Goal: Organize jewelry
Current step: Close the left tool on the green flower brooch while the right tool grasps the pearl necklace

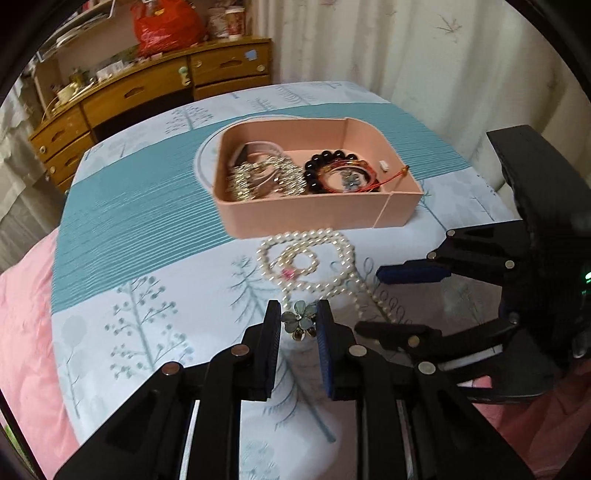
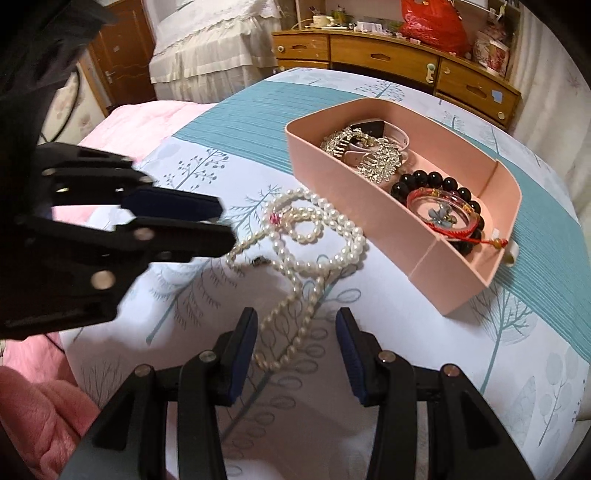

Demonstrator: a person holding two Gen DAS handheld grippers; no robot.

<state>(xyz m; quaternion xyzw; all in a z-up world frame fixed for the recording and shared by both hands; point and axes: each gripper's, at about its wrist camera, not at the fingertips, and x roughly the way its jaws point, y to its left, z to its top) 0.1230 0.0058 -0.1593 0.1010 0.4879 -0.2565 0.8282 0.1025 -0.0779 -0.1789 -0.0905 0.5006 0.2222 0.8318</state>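
Note:
My left gripper (image 1: 298, 320) is shut on a small blue-grey flower brooch (image 1: 298, 319), just in front of a heap of white pearl necklace (image 1: 306, 266) on the tree-print cloth. Behind the pearls stands a pink tray (image 1: 314, 218) holding rhinestone combs (image 1: 266, 177), a black bead bracelet (image 1: 321, 162) and a red cord bangle (image 1: 351, 177). My right gripper (image 2: 297, 343) is open, and the necklace (image 2: 314, 236) trails a strand between its fingers without touching the pads. The right wrist view shows the left gripper (image 2: 227, 225) at the left, and the tray (image 2: 351, 221) further back.
A wooden desk with drawers (image 1: 155, 88) and a red bag (image 1: 166, 26) stand beyond the bed. Pink quilt (image 1: 26, 314) borders the cloth on the left, and a pale curtain (image 1: 388, 44) hangs behind the tray.

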